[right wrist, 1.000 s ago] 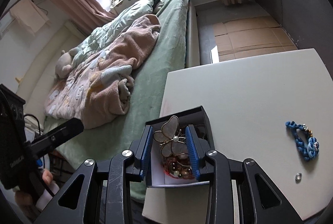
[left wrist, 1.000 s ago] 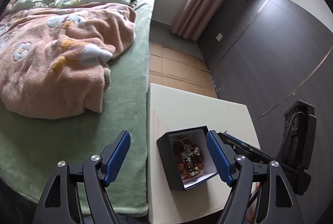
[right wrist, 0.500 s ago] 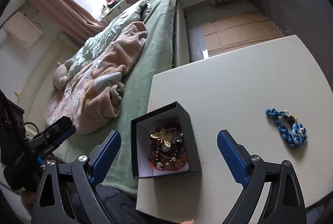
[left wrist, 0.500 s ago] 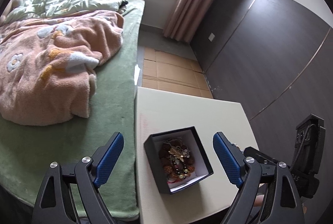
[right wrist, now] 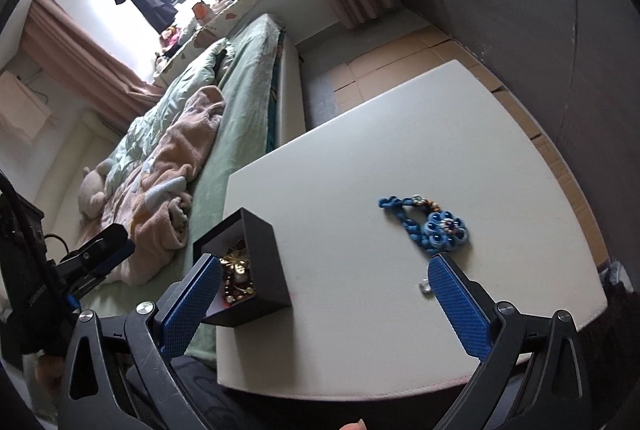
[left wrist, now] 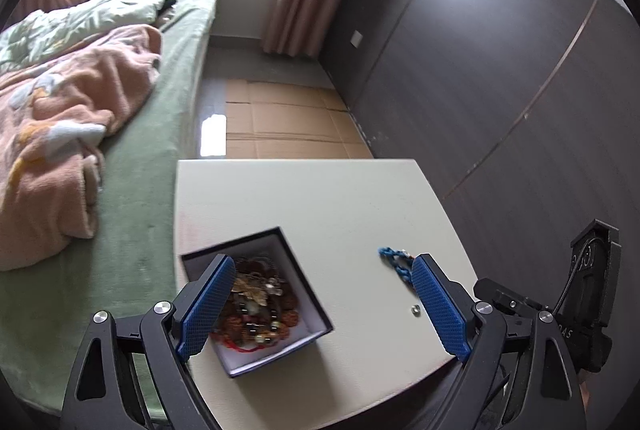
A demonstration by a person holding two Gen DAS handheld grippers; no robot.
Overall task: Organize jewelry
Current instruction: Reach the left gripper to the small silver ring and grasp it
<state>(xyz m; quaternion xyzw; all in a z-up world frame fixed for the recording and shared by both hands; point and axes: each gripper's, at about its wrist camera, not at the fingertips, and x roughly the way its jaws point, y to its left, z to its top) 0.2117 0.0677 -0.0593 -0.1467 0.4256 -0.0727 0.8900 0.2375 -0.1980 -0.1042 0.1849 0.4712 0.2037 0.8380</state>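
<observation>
Both grippers' jaws opening, nothing between: left gripper [left wrist: 320, 304], right gripper [right wrist: 326, 300] (over table [right wrist: 400, 158])

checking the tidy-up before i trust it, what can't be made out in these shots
- Small silver piece on the table: too small to identify in either view.
- Blue bracelet: left view, partly behind a blue finger.
- Box contents: right view, near wall and a finger hide most; pieces are tangled.
</observation>
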